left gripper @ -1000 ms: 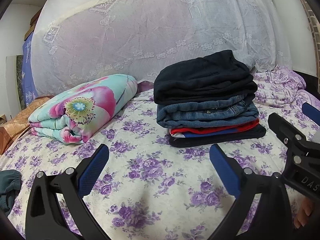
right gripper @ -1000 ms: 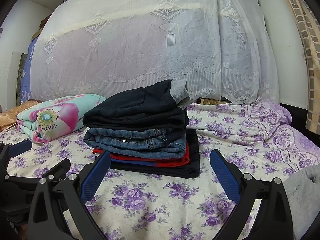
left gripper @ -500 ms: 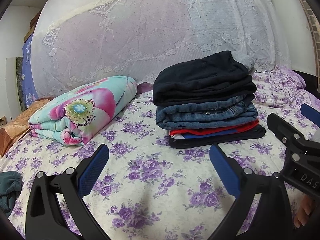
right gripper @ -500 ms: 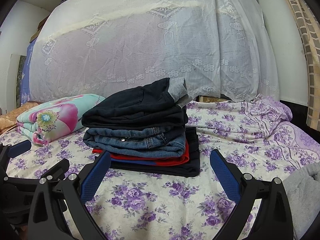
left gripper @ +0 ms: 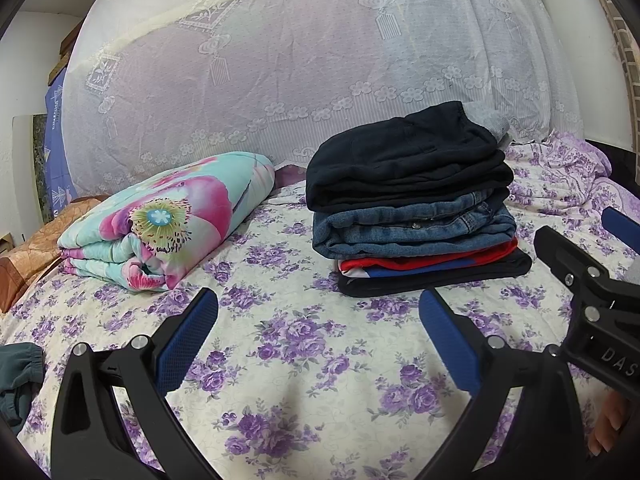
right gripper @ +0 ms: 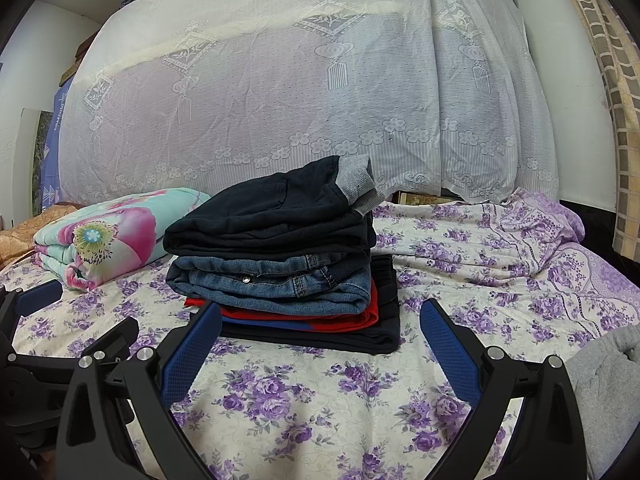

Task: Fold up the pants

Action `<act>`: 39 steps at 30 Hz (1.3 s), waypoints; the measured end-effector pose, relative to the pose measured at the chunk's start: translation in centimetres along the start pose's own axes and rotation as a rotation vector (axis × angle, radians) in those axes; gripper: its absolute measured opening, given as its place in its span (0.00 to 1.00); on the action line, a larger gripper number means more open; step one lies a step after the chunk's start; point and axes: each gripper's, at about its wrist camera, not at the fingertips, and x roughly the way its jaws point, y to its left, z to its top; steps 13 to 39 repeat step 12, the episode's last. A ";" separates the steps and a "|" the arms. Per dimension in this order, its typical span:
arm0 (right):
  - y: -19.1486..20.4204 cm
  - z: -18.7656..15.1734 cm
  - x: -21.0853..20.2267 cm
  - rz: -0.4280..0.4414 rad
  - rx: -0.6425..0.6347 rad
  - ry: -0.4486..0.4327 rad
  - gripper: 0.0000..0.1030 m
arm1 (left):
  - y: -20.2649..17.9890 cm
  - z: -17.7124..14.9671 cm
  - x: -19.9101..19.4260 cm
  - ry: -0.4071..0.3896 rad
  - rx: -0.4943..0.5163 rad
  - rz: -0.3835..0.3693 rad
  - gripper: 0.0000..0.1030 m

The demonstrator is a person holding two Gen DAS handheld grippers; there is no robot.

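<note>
Denim and dark knits sat folded in the stack (left gripper: 412, 208) on the bed (left gripper: 280, 320). Your left gripper (left gripper: 318, 338) and right gripper (right gripper: 320, 342) hung wide open, empty. Between garments, judging by this; next, fetch the grey garment (right gripper: 604, 384) at right.

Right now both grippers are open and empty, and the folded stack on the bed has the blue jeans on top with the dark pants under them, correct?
Not quite. The order is reversed: the dark pants lie on top, and the blue jeans sit under them, as the right wrist view shows. The rest holds: the left gripper and right gripper are both open and empty, and the stack rests on the bed.
</note>
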 end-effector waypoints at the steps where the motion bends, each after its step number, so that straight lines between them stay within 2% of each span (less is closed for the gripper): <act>1: 0.0 0.0 0.0 0.000 0.000 0.000 0.97 | 0.0 0.0 0.0 0.001 -0.001 0.000 0.95; 12: 0.0 -0.1 0.1 -0.001 0.002 0.002 0.97 | 0.3 0.1 0.4 0.025 -0.023 -0.026 0.95; 39: 0.0 -0.1 0.1 -0.001 0.002 0.002 0.97 | 0.3 0.1 0.4 0.025 -0.023 -0.026 0.95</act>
